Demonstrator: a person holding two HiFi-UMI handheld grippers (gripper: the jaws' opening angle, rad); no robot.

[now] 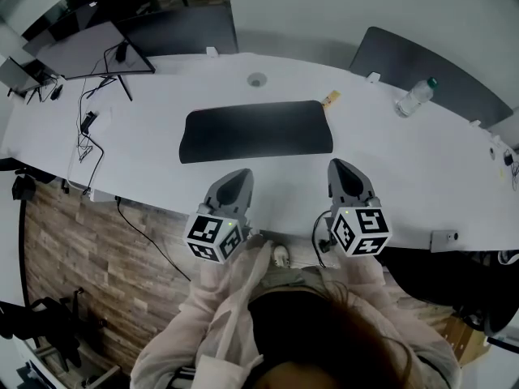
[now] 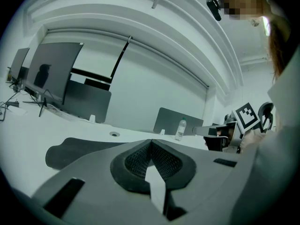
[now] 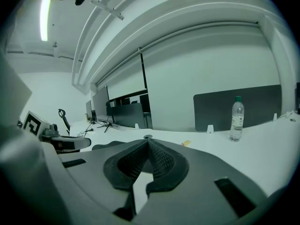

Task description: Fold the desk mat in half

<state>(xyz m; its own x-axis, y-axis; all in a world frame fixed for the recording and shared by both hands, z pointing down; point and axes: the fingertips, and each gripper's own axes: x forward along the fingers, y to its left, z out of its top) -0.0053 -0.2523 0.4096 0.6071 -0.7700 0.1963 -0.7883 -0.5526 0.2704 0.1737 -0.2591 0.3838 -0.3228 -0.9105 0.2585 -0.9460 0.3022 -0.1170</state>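
Observation:
A dark desk mat (image 1: 255,130) lies flat and unfolded on the white table (image 1: 405,168), its long side facing me. It also shows low in the left gripper view as the mat (image 2: 70,149) and in the right gripper view as the mat (image 3: 101,146). My left gripper (image 1: 239,173) hovers over the table just short of the mat's near edge, toward its middle. My right gripper (image 1: 338,165) is near the mat's near right corner. Both are shut with nothing between the jaws: the left gripper (image 2: 151,140) and the right gripper (image 3: 147,140) each show their tips meeting.
A water bottle (image 1: 415,97) stands at the back right before a dark divider (image 1: 438,75). A small yellow item (image 1: 330,98) lies by the mat's far right corner and a cable hole (image 1: 257,79) behind it. A monitor (image 1: 89,51) and cables (image 1: 89,132) occupy the left.

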